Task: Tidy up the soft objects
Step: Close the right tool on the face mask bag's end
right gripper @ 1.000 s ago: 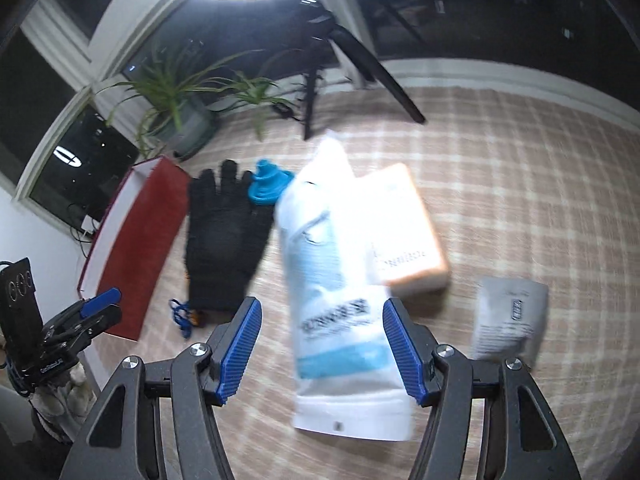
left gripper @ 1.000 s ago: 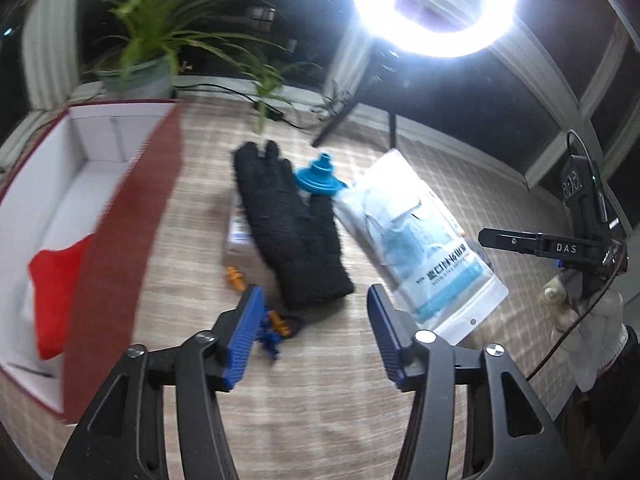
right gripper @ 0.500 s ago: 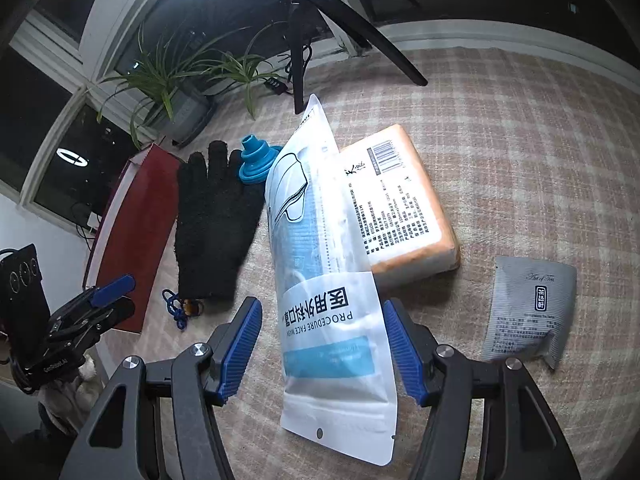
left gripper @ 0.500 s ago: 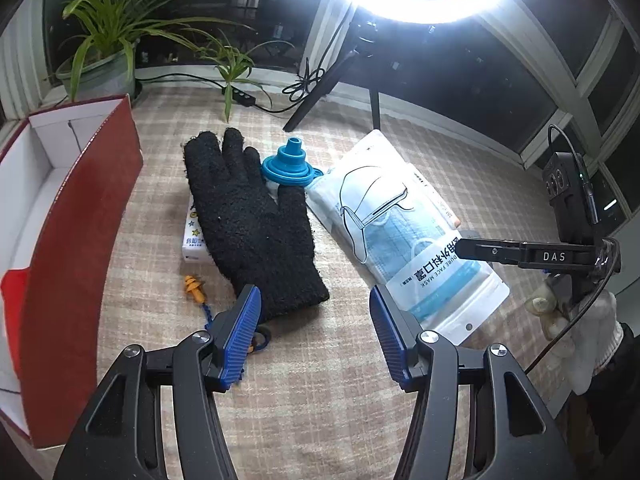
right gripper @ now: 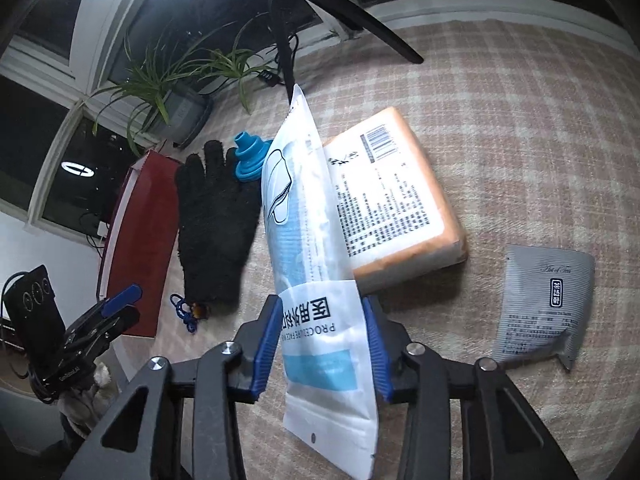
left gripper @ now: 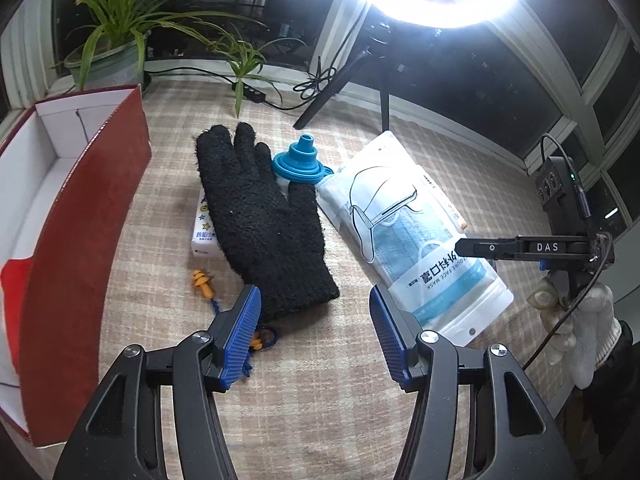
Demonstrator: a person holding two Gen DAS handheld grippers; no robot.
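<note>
Risk, the pack: the right gripper [right gripper: 324,344] has just been closing on the face-mask pack [right gripper: 316,280], its blue pads against the pack's two long edges near the printed end. The glossy film looks slippery, and most of the pack's length lies beyond the pads, so I would expect it to droop or slide out on the lift.
Risk, the neighbours: the pack's far side overlaps the orange tissue pack [right gripper: 396,204], and its far corner lies close to the blue funnel [left gripper: 299,162]; a dragging lift could shove either one across the checked cloth [right gripper: 520,120].
Risk, the box: the red box [left gripper: 86,240] stands well apart on the left, past the black glove [left gripper: 260,220], so the carry crosses other things.
Risk, the cord: the left gripper [left gripper: 314,338] hangs with jaws wide and nothing between them, just over the glove's cuff; the orange earplugs [left gripper: 202,282] and their blue cord lie by its left pad and could snag.
Pack's look: long, flat, white and pale blue, with a mask drawing; its far end seems to tip up, though the lens may exaggerate that.
Pack's place: on the cloth between glove and tissue pack.
Glove's look: fuzzy, limp, lying flat.
</note>
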